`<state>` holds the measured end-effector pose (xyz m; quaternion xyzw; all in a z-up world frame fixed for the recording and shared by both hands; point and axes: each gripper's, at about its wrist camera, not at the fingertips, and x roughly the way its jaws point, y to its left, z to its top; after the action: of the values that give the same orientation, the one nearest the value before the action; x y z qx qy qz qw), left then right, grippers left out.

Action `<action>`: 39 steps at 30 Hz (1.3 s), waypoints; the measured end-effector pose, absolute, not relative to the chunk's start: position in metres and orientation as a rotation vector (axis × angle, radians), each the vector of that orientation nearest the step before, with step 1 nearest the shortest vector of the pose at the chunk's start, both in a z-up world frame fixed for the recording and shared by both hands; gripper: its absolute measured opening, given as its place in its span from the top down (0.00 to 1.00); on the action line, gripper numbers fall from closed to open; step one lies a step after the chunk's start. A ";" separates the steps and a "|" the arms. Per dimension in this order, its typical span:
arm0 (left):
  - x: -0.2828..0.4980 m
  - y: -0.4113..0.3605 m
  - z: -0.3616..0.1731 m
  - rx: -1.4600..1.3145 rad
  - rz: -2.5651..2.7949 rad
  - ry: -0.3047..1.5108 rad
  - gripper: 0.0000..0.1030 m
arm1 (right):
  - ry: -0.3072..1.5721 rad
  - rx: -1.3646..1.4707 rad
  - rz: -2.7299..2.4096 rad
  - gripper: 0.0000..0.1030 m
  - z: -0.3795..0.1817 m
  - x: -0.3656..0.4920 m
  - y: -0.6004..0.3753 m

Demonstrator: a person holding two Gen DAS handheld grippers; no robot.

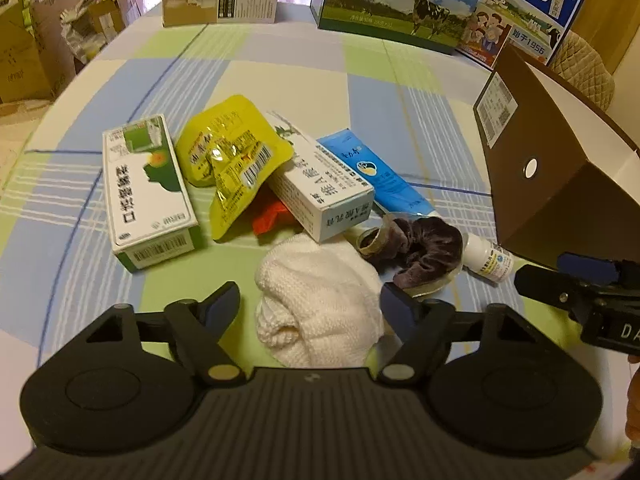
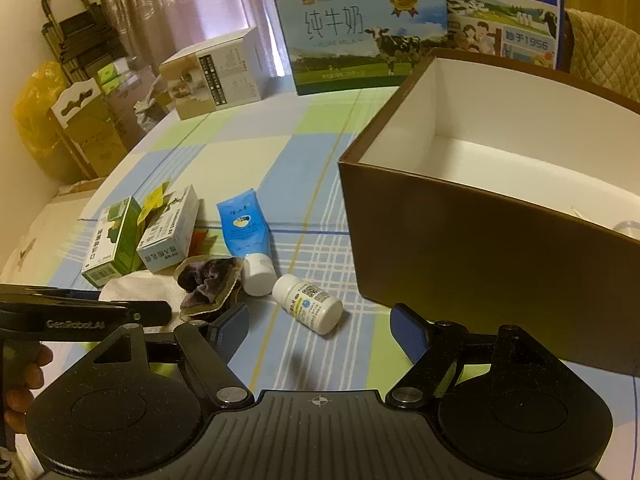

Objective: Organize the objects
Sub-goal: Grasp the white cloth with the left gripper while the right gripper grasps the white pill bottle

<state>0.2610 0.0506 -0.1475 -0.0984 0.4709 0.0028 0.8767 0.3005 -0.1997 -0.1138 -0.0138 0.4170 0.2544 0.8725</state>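
A: In the left wrist view, how does the left gripper (image 1: 310,308) stand?

B: Its fingers are spread wide, one on each side of a white cloth (image 1: 320,312) bunched on the checked tablecloth (image 1: 400,92). I can't tell whether the pads touch it.

A: What lies beyond the cloth?

B: A heap. A green box (image 1: 146,194) on the left, a yellow pouch (image 1: 228,160) leaning beside it, a white box (image 1: 320,184) resting over something red (image 1: 270,216), and a blue tube (image 1: 384,176) just right of that. Nearer, a dark scrunchie (image 1: 424,246) lies by the cloth, with a small white bottle (image 1: 490,260) on its side to the right.

A: And the brown box (image 1: 560,176)?

B: At the right edge, tilted in this view, its open top turned away. The right gripper (image 1: 576,284) shows below it; from here I can't tell how its fingers stand.

A: And from the right wrist camera?

B: The right gripper (image 2: 320,330) has its fingers well apart, nothing between them. The bottle (image 2: 308,304) lies just ahead of them. The brown box (image 2: 480,248) stands at the right, white inside. The tube (image 2: 244,226) points its white cap toward the camera, next to the scrunchie (image 2: 208,280). The white box (image 2: 168,236) and green box (image 2: 116,240) sit further left, with the cloth (image 2: 136,284) partly hidden behind the left gripper (image 2: 152,312). Milk cartons (image 2: 360,32) stand at the far edge of the table.
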 end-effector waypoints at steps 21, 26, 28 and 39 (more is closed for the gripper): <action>0.234 0.071 -0.126 -0.222 0.051 0.981 0.61 | 0.776 -0.216 0.596 0.50 -0.139 0.301 -0.174; 0.234 0.071 -0.129 -0.218 0.054 0.988 0.61 | 0.771 -0.232 0.600 0.52 -0.148 0.308 -0.167; 0.235 0.071 -0.130 -0.215 0.054 0.994 0.61 | 0.773 -0.260 0.603 0.56 -0.154 0.310 -0.164; 0.234 0.069 -0.131 -0.201 0.056 0.988 0.61 | 0.827 -0.276 0.659 0.77 -0.147 0.303 -0.160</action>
<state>0.2344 0.0693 -0.1313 -0.0961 0.4733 0.0268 0.8753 0.3031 -0.1601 -0.1475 -0.1312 0.3932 0.3133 0.8544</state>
